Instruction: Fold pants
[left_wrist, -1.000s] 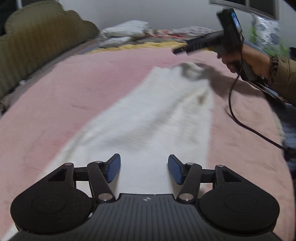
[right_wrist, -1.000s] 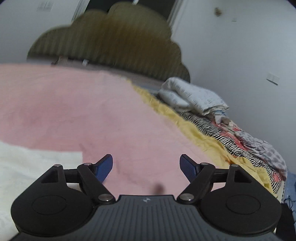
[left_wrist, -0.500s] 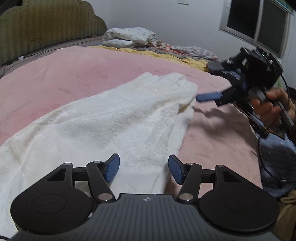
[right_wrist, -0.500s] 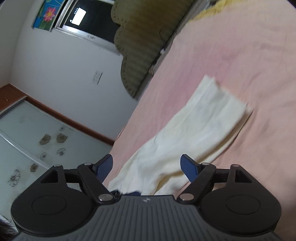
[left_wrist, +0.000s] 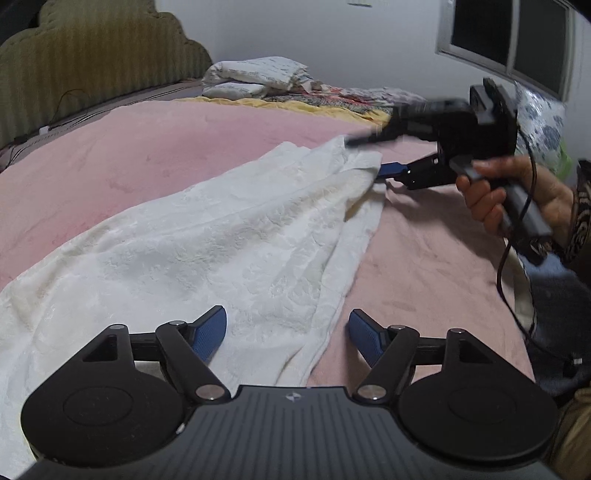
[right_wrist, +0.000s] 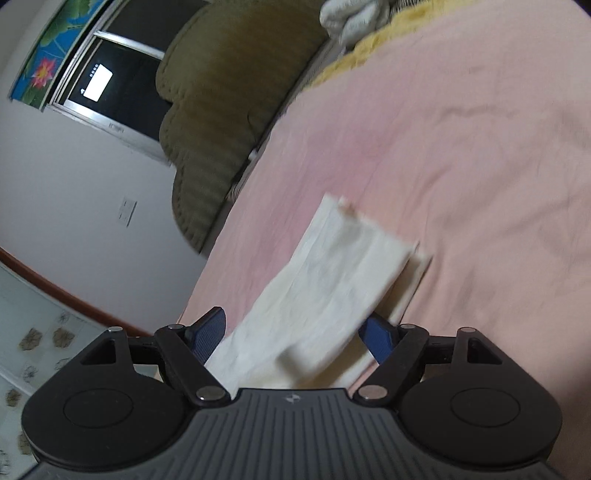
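Rolled over, right tongs (right_wrist: 291, 336) now closing around pants (right_wrist: 332, 288).

Bare pink blanket (left_wrist: 140, 155) lies open left of the white pants (left_wrist: 229, 236), while pillows (left_wrist: 255, 75) and headboard (left_wrist: 92, 62) block the far end.

Pants (left_wrist: 229, 240): white to cream, faint embossed floral texture, yellowish tint along folds.
Bed cover (left_wrist: 110, 155): plain pale pink.
Blanket edge (left_wrist: 295, 107) beyond it: yellow.
Headboard (left_wrist: 92, 66): olive green, vertical ribbing.
Folded bedding (left_wrist: 255, 75): white with small dark print; next to it red and black-and-white patterned fabric.
Left gripper (left_wrist: 288, 332): black body, blue ribbed pads.
Right gripper (right_wrist: 293, 332): same black, blue pads.
Wall (right_wrist: 74, 177): white.
Picture (right_wrist: 40, 70) above window: blue, pink flower, green leaves.
Pillow (left_wrist: 543, 122): white, blue floral print.
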